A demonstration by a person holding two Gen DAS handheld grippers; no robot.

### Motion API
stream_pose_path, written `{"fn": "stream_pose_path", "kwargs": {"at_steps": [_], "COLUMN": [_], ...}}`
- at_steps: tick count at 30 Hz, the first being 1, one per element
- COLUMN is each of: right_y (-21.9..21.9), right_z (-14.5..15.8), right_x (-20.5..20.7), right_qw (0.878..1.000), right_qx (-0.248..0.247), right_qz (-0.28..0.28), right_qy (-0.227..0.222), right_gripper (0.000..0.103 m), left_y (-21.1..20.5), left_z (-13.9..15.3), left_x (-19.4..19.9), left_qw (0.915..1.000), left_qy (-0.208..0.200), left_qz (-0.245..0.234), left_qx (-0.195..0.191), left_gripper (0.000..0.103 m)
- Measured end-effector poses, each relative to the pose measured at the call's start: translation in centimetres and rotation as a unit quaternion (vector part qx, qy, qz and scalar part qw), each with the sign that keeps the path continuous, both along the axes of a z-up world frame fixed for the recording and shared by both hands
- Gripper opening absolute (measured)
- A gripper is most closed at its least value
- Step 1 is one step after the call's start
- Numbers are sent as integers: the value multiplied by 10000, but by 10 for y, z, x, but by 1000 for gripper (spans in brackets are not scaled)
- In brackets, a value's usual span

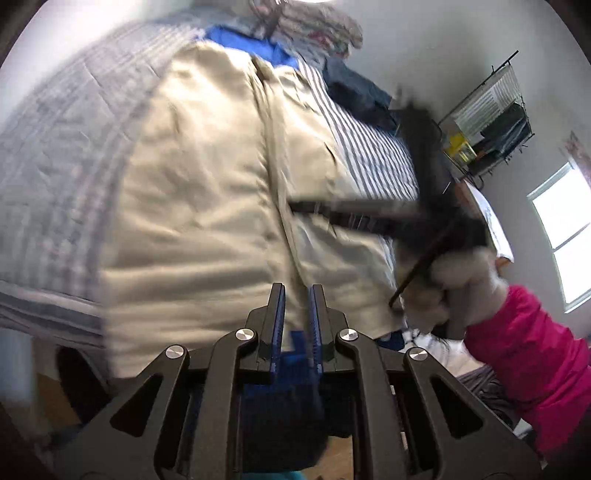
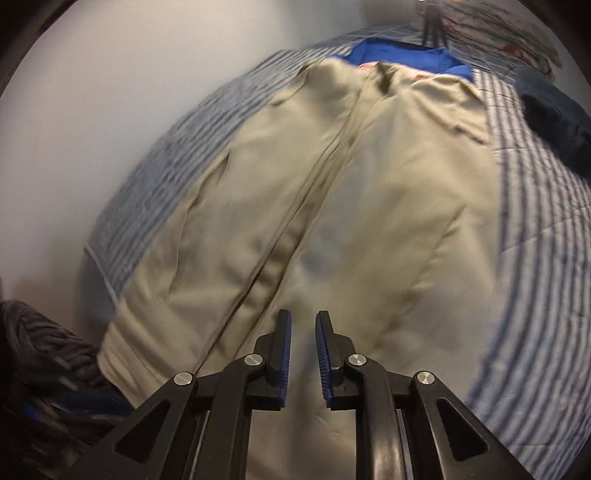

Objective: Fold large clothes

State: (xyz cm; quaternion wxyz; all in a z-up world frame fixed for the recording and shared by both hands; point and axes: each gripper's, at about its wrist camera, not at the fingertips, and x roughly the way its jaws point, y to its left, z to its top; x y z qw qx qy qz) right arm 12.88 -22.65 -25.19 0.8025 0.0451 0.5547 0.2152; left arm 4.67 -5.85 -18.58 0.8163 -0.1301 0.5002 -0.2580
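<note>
- I see a bed (image 2: 535,258) covered by a blue-and-white striped quilt; it carries everything here.
- The beige trousers (image 2: 288,206) lie spread flat along the middle of the bed, legs side by side with a seam line between them, waistband toward the far end and hems at the near edge.
- Beyond the waistband a bright blue garment (image 2: 402,55) lies on the quilt, touching the trousers' top edge.
- A dark navy garment (image 1: 358,92) sits bunched near the bed's far right edge, apart from the trousers.
- A floral pillow (image 1: 321,26) rests at the far end.
- My left gripper (image 1: 297,295) hovers over the near hem, jaws nearly together, with no cloth seen between them.
- My right gripper (image 2: 303,321) hangs above the lower legs, jaws a narrow gap apart and gripping nothing.
- In the left view the right gripper is a motion-blurred dark shape held by a hand (image 1: 465,284) with a pink sleeve (image 1: 535,354), over the bed's right edge.
- A plain wall (image 2: 110,110) runs along the bed's left edge; striped quilt lies bare on both sides of the trousers.
- Past the right edge stand a wire rack (image 1: 491,110) and a bright window (image 1: 565,229).
</note>
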Motion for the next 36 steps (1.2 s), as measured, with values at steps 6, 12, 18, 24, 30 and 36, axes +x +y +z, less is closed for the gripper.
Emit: {"fn": "stream_pose_path", "kwargs": {"at_steps": [6, 12, 18, 24, 30, 36], "right_y": [6, -41, -53, -42, -72, -121], "right_z": [1, 59, 37, 12, 47, 24], "right_x": [-3, -63, -112, -113, -130, -131], "right_qw": [9996, 9986, 9993, 9988, 9979, 9931], "right_qx": [218, 141, -73, -389, -30, 647], "right_qz": [-164, -365, -369, -307, -538, -961], "right_qy": [23, -356, -77, 10, -371, 174], "right_gripper": [14, 15, 15, 20, 52, 59], "left_y": [47, 55, 33, 7, 38, 97], "left_z": [14, -1, -39, -58, -36, -36], "left_x": [12, 11, 21, 15, 20, 38], "left_qw": [9984, 9973, 9966, 9879, 9961, 9977], "left_qy": [-182, -119, 287, 117, 368, 628], "left_qz": [274, -1, -335, -845, -562, 235], "left_qx": [449, 718, 694, 1293, 567, 110], "left_gripper": [10, 10, 10, 10, 31, 71]}}
